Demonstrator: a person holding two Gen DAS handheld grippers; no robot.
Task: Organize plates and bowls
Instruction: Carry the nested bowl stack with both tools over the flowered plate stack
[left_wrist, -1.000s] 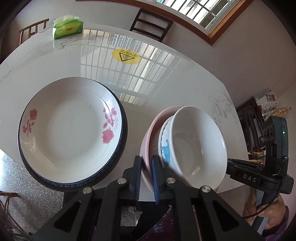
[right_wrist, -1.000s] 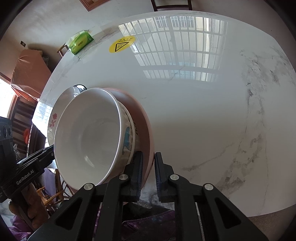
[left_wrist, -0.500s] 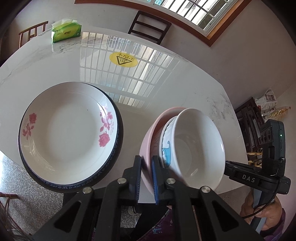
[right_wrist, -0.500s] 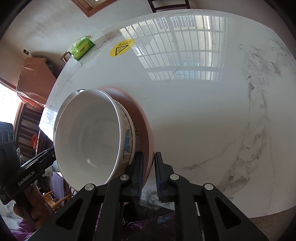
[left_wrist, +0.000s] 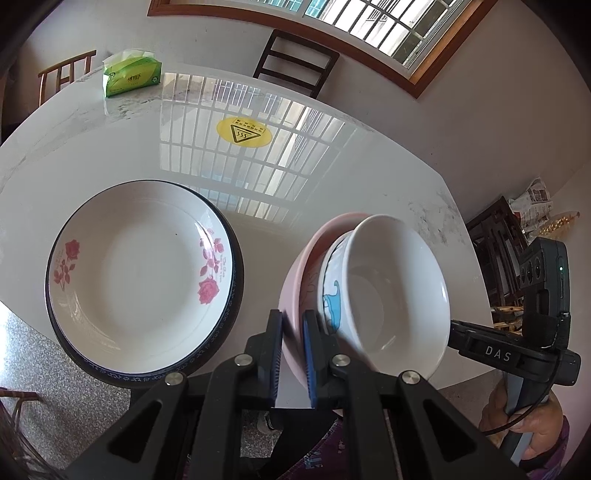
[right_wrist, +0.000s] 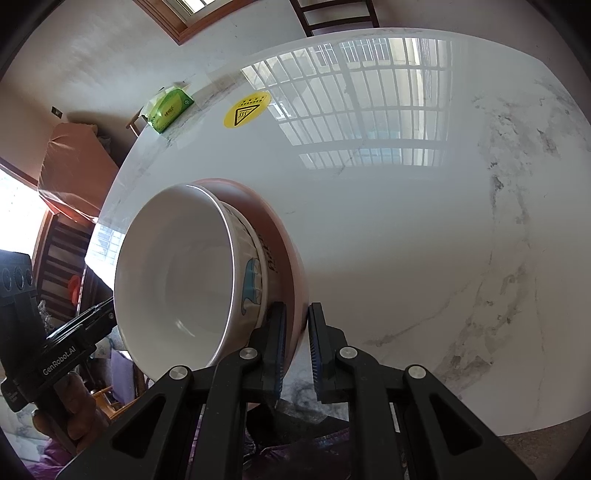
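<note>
On the left of the white marble worktop (left_wrist: 369, 166) lies a rose plate (left_wrist: 140, 291) on top of a dark-rimmed plate (left_wrist: 236, 295). To its right, the left gripper (left_wrist: 293, 354) has its jaws closed on the near rim of the pink bowl (left_wrist: 295, 273), which carries a white bowl (left_wrist: 391, 295) inside it. The right gripper (right_wrist: 295, 354) has its jaws closed on the pink bowl's opposite rim, and both bowls are tilted above the worktop's near edge.
</note>
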